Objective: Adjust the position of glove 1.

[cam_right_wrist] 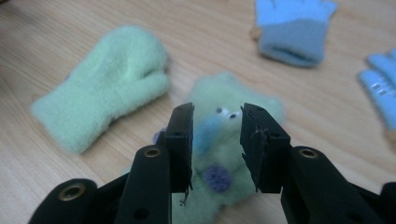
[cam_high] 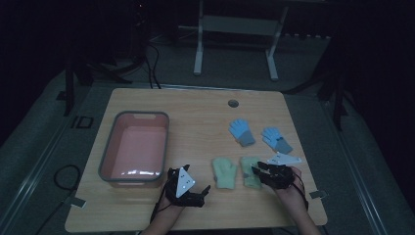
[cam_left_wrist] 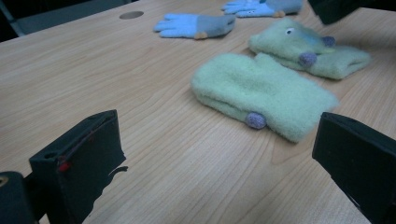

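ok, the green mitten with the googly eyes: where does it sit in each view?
High view: the eyed green mitten lies near the table's front edge, right of centre, under the right gripper.
Left gripper view: upper right, beyond the plain green mitten.
Right gripper view: centre, behind the jaws, which stand apart above it.
Shared landmark: the plain green mitten beside it.

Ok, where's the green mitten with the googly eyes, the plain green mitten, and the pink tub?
green mitten with eyes [cam_right_wrist: 219, 154], right gripper view, on its fuzzy middle.
plain green mitten [cam_left_wrist: 261, 91], left gripper view, on its palm.
pink tub [cam_high: 104, 159], high view, on its grey rim.
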The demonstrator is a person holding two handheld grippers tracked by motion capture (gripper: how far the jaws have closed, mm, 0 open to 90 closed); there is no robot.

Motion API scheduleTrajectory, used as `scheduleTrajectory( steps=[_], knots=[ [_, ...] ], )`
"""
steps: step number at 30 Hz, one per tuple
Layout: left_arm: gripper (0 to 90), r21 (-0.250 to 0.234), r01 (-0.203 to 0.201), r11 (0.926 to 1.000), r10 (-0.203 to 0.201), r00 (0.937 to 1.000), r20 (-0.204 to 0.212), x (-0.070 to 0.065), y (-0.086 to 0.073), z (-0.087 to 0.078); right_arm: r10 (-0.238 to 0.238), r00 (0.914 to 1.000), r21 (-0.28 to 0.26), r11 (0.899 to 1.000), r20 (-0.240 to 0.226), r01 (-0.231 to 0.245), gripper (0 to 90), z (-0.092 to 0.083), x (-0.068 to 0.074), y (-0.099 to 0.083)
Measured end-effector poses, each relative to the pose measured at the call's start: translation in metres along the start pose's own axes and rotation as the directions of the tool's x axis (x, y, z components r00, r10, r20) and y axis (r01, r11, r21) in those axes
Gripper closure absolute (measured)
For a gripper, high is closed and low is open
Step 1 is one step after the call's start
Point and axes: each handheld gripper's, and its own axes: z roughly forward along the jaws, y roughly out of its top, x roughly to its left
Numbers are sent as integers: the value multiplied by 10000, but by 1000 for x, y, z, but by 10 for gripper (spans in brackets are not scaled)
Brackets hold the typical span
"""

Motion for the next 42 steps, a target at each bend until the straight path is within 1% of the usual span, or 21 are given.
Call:
scheduleTrajectory(
  steps=[4,5,8,11,12,13,14,16,18,20,24,25,27,28,29,30,31,32,36,39,42],
  knots=[
    [19,-11,-5,10000,5,10000,4,0,0,0,33,9994,183,9998,352,-40,631,13,1,-10],
    [19,-10,-9,10000,9,10000,6,0,0,0,92,9995,154,9998,301,-96,629,16,1,-12],
    [19,0,3,10000,-3,10000,28,0,0,0,-4,9994,248,9997,357,-5,618,24,2,-16],
    [18,2,5,10000,-5,10000,40,0,0,0,54,9993,201,9998,357,-62,634,26,3,-17],
    [18,18,-9,10000,9,10000,45,0,0,0,87,9992,183,9998,378,-94,651,26,3,-18],
    [19,30,-25,10000,25,10000,47,0,0,0,168,9993,200,9996,340,-175,747,27,4,-18],
    [19,33,-31,10000,31,10000,45,0,0,0,139,9994,269,9995,312,-147,799,27,5,-18],
    [19,32,-43,10000,43,10000,46,0,0,0,3,9987,369,9993,515,-22,836,27,8,-17],
    [19,38,-35,10000,35,10000,46,0,0,0,-18,9961,362,9993,884,-14,847,28,13,-16],
    [19,41,-43,10000,42,10000,42,0,0,0,-65,9941,359,9994,1080,26,856,27,16,-15],
    [19,48,-68,10000,68,10000,23,-1,0,0,297,9923,152,9994,1206,-318,863,18,19,-8],
    [19,46,-61,10000,61,10000,24,-1,0,0,349,9923,64,9993,1184,-359,863,15,19,-5],
    [19,45,-59,10000,58,10000,24,-1,0,0,359,9903,-161,9993,1340,-341,864,7,21,2],
    [19,46,-63,10000,63,10000,20,-1,0,0,428,9907,-294,9988,1290,-393,863,3,21,6],
    [19,46,-63,10000,63,10000,20,-1,0,0,428,9907,-294,9988,1290,-393,863,3,21,6],
    [19,46,-74,10000,74,10000,17,-1,0,0,486,9902,-397,9983,1310,-438,864,0,22,9],
    [19,46,-72,10000,72,10000,14,-1,0,0,577,9903,-672,9965,1266,-495,863,-7,23,18],
    [19,38,-59,10000,59,10000,9,-1,0,0,577,9911,-788,9957,1201,-484,863,-10,25,22],
    [19,45,-58,10000,58,10000,16,-1,0,0,264,9944,-1056,9943,1023,-155,863,-15,36,38],
    [19,11,-64,10000,64,10000,1,-1,0,0,84,9963,-1162,9932,860,17,863,-13,44,47],
    [19,8,-104,9999,104,9999,3,-1,0,0,37,9979,-1175,9931,650,40,863,-9,53,52]
  ],
)
